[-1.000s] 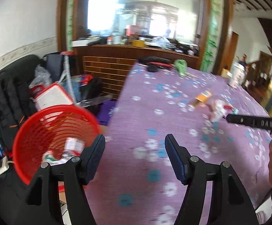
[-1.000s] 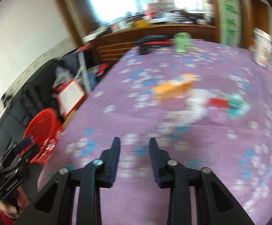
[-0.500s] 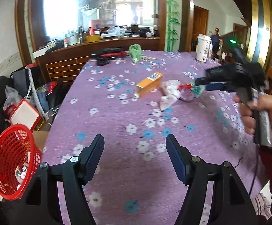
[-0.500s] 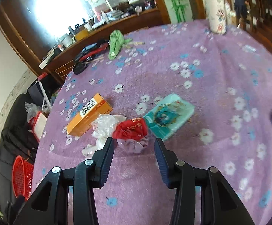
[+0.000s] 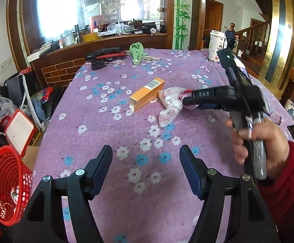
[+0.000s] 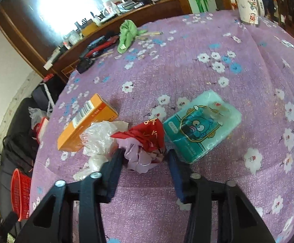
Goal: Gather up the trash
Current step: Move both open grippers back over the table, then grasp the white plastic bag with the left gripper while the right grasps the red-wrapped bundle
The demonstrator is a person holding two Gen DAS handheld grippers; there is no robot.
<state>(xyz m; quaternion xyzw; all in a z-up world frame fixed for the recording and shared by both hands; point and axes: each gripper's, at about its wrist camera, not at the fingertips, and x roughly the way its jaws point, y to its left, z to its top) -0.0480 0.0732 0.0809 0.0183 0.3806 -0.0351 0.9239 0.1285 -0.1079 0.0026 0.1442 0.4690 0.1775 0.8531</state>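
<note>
A crumpled red and pink wrapper lies on the purple flowered tablecloth, between a clear plastic bag and a teal tissue pack. An orange box lies left of the bag. My right gripper is open, its jaws on either side of the wrapper's near end. In the left wrist view the right gripper reaches over the bag beside the orange box. My left gripper is open and empty over the near tablecloth.
A red mesh basket with some trash inside stands off the table's left edge; it also shows in the right wrist view. A green cloth, dark tools and a paper cup stand at the far end.
My left gripper has swung from the red basket to face the table. My right gripper has moved forward and down until its open jaws bracket the red wrapper.
</note>
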